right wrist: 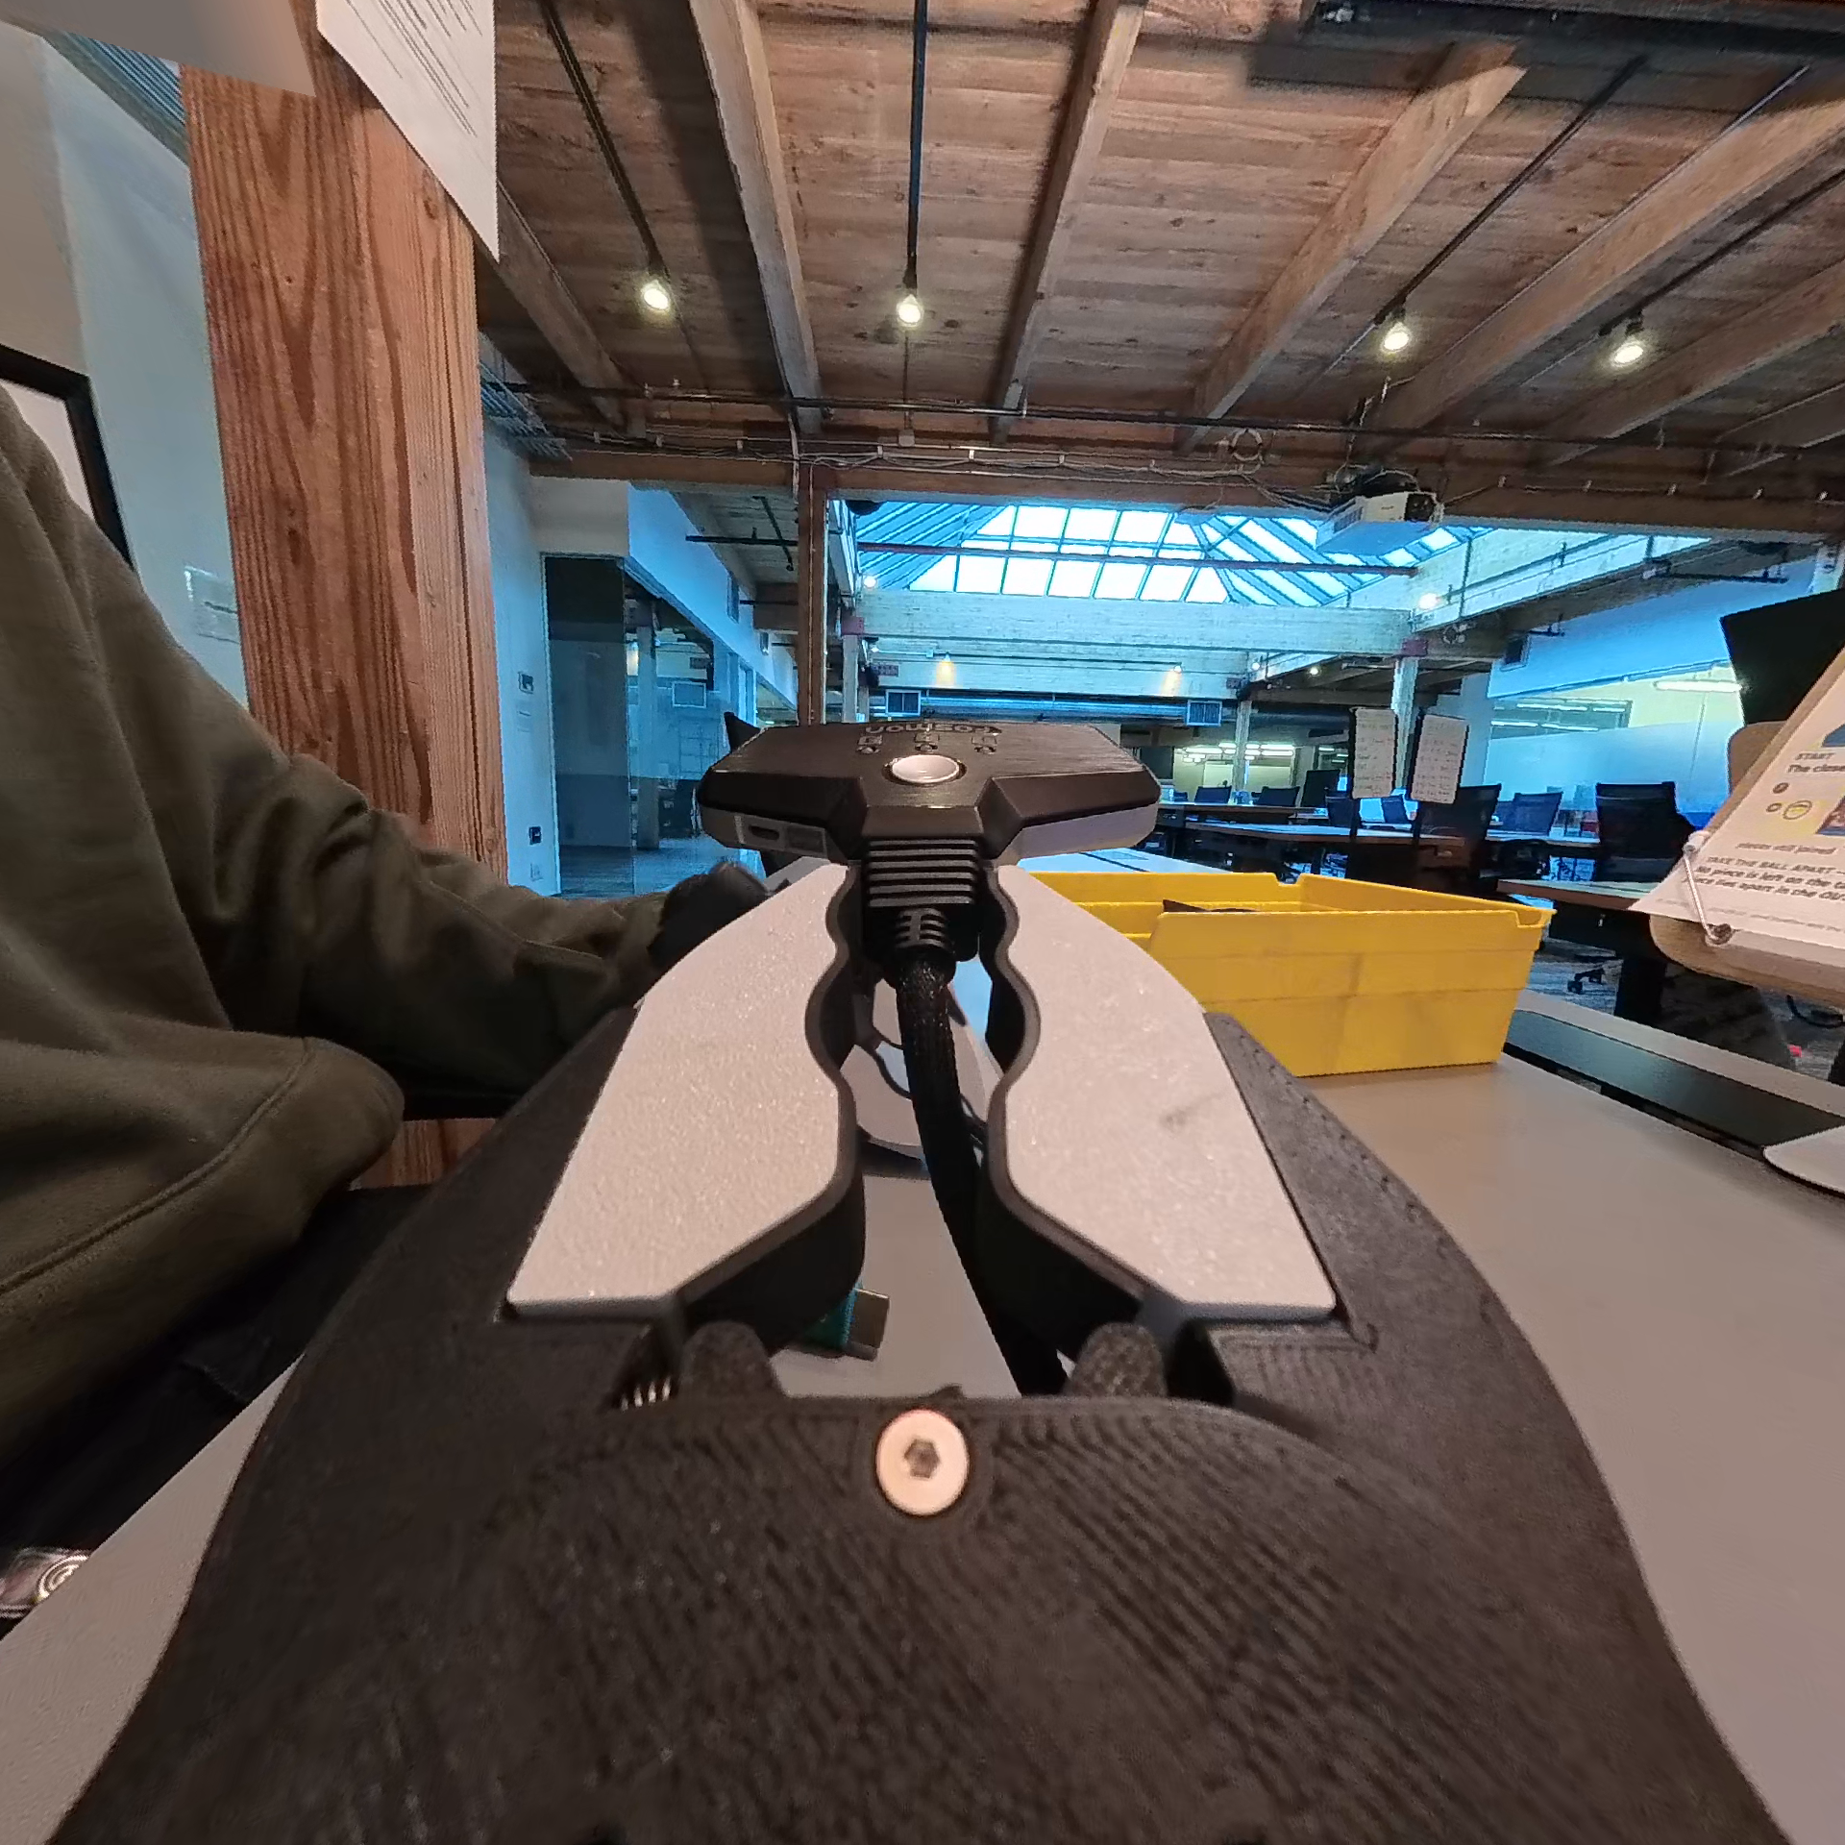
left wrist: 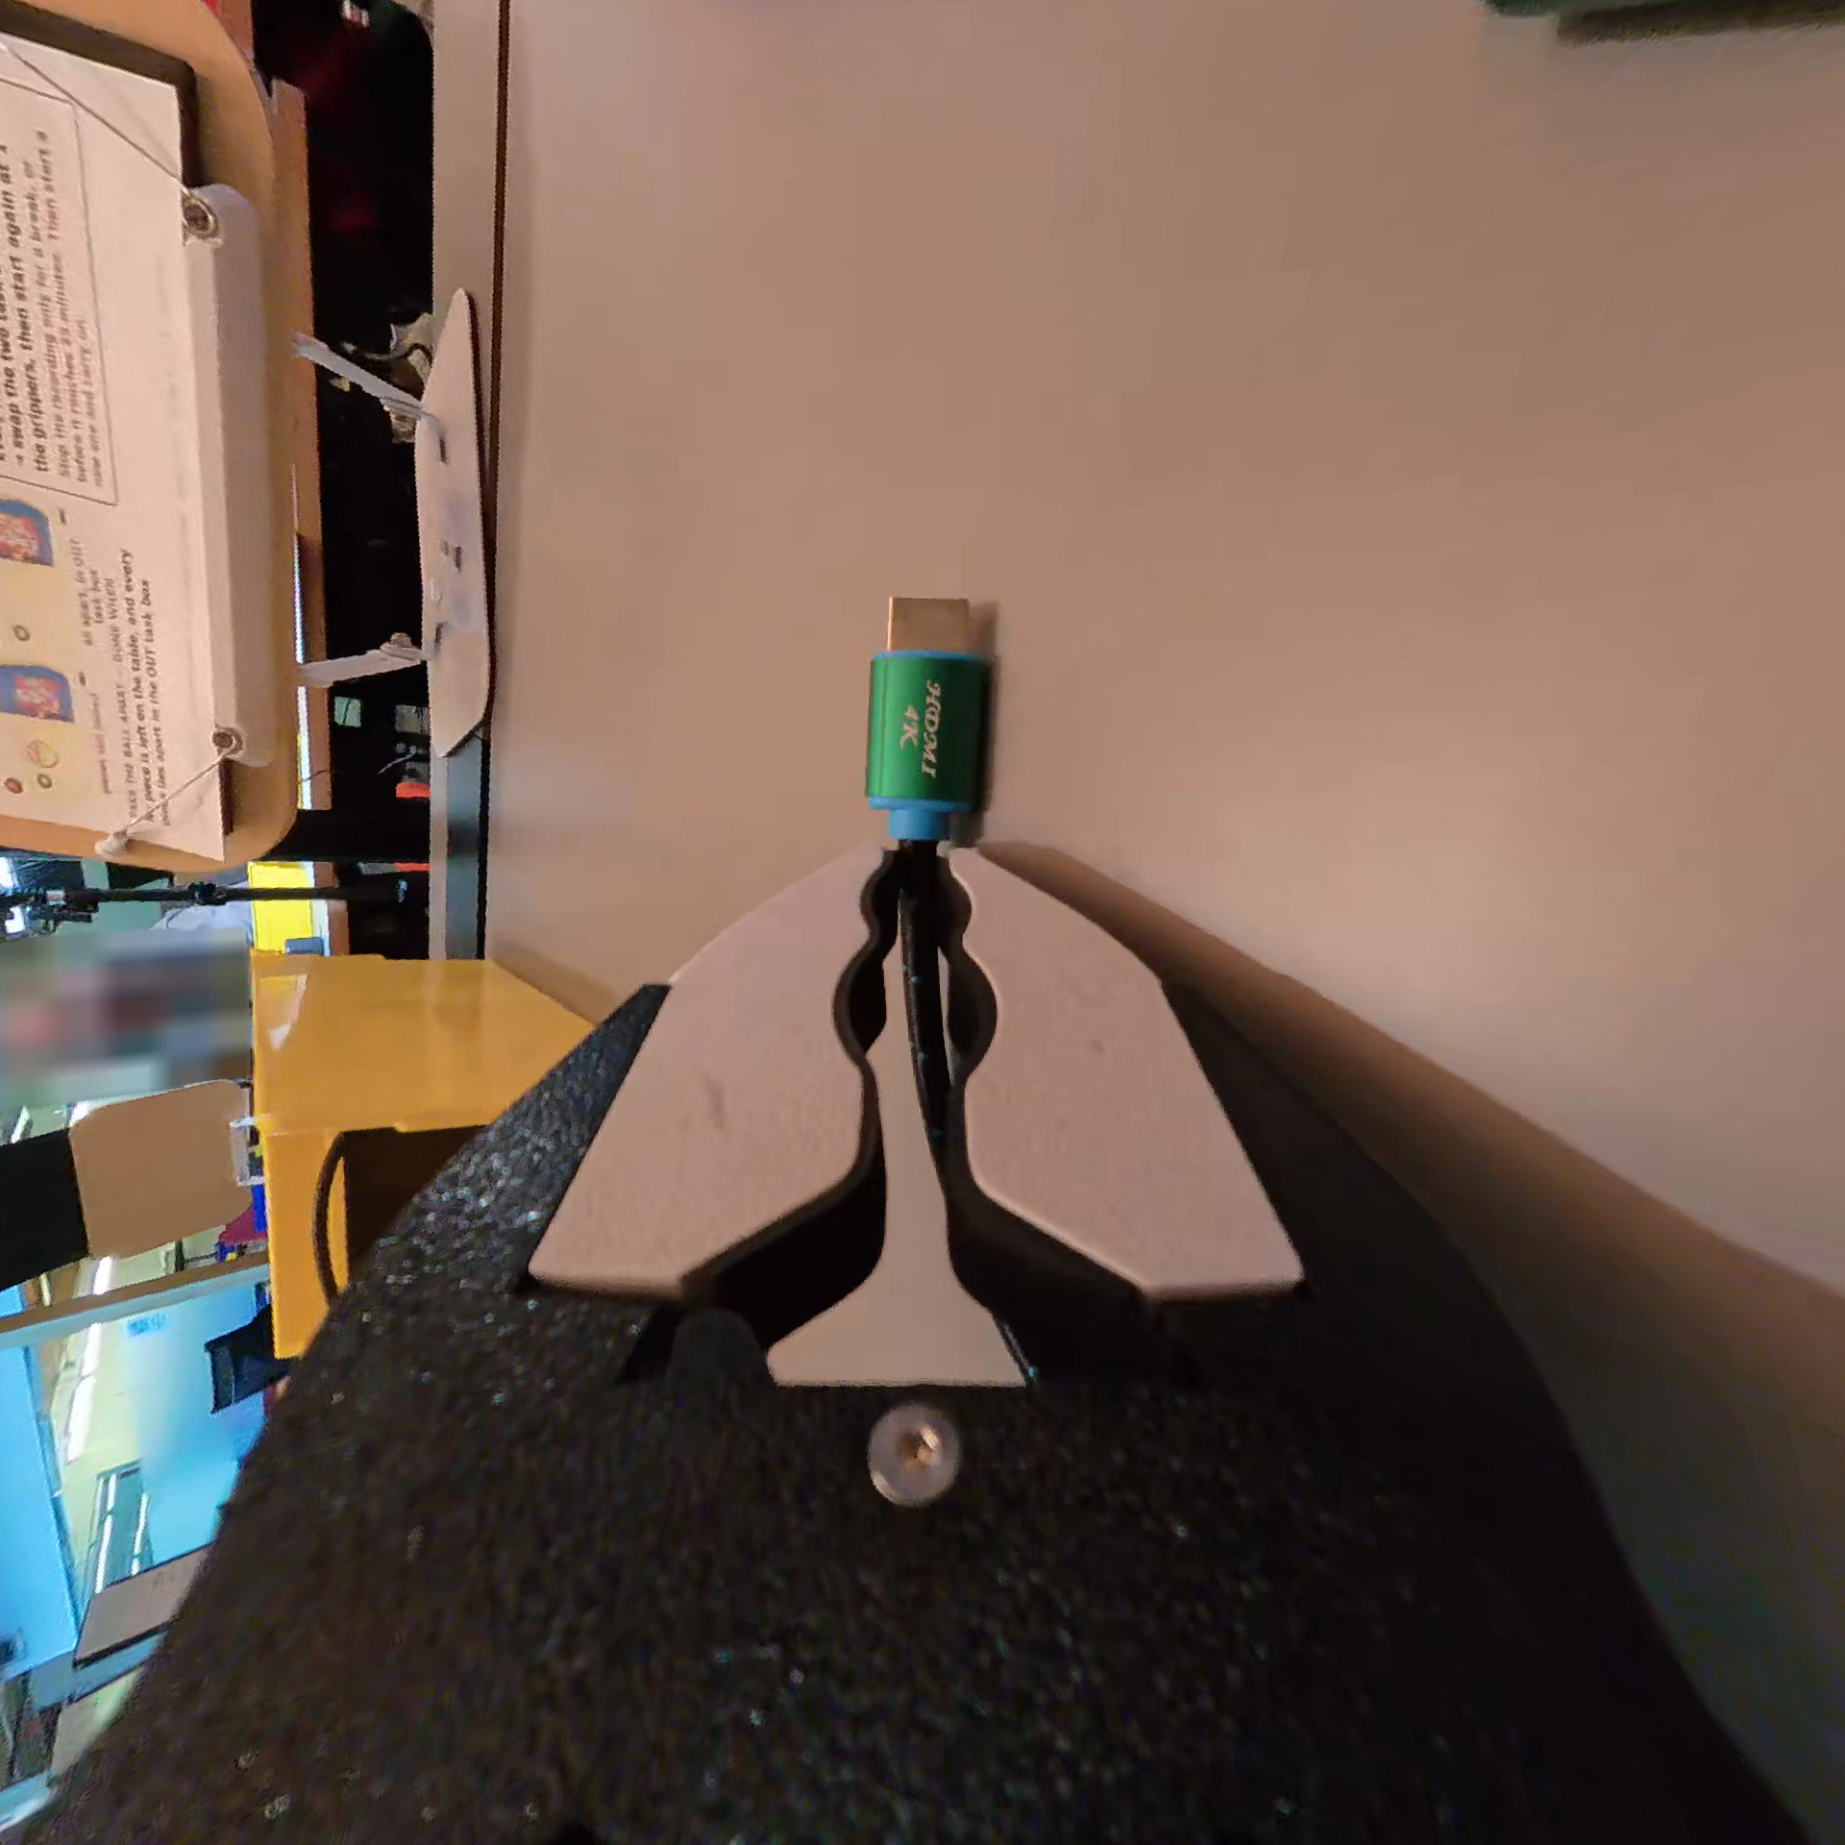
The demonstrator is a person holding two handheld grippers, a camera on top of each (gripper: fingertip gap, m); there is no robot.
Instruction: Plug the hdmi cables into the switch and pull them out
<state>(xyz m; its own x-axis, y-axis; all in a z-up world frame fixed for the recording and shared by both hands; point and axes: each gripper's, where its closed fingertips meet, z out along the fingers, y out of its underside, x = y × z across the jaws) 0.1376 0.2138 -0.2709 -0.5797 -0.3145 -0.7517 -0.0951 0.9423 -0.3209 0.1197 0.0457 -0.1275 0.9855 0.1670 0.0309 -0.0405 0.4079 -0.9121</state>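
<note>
**Both grippers clamped on cables above the grey table**

At the far left of the right wrist view, a person's olive-green sleeve reaches across in front of a thick wooden post with a sheet of paper pinned high on it. Overhead runs a ceiling of rough timber joists hung with small bright lamps, and deeper in the room a skylight glows blue over rows of desks and dark office chairs.

Centre frame, the right gripper is closed on the ribbed strain relief of the black switch, which it holds up off the table, silver button facing up; the switch's braided black lead drops back between the pale fingers. Just right of it a yellow bin sits on the grey table, and at the right edge a stand carries a printed instruction sheet.

The left wrist view is rolled sideways. On its left edge the same kind of instruction sheet shows, with the yellow bin lower down. In the middle the left gripper is pinched shut on the hdmi cable just behind its green plug, whose bare metal tip points forward, close over the plain pale tabletop that fills the right side. The plug is not in the switch.
</note>
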